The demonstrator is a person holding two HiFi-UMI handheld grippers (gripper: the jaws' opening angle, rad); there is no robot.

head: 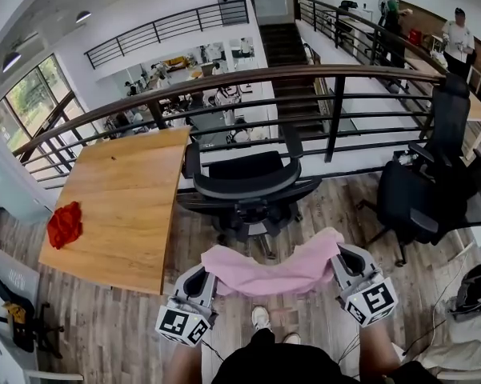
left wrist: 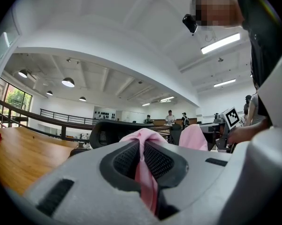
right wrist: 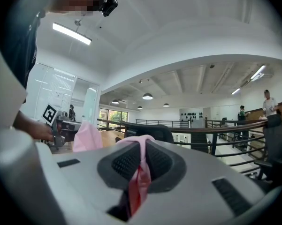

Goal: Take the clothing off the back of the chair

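Observation:
A pink garment (head: 274, 267) hangs stretched between my two grippers, in front of the black office chair (head: 248, 184) and clear of its backrest. My left gripper (head: 205, 275) is shut on the garment's left end; the pink cloth (left wrist: 143, 165) is pinched between its dark pads. My right gripper (head: 342, 256) is shut on the right end, with the cloth (right wrist: 141, 172) bunched between its pads. The chair's backrest (left wrist: 113, 129) shows bare just beyond the jaws in the left gripper view, and the same backrest (right wrist: 150, 130) in the right gripper view.
A wooden table (head: 124, 206) stands at the left with a red cloth (head: 65, 224) on it. A second black chair (head: 432, 182) is at the right. A dark railing (head: 304, 102) runs behind the chairs. People stand at the far right (head: 458, 34).

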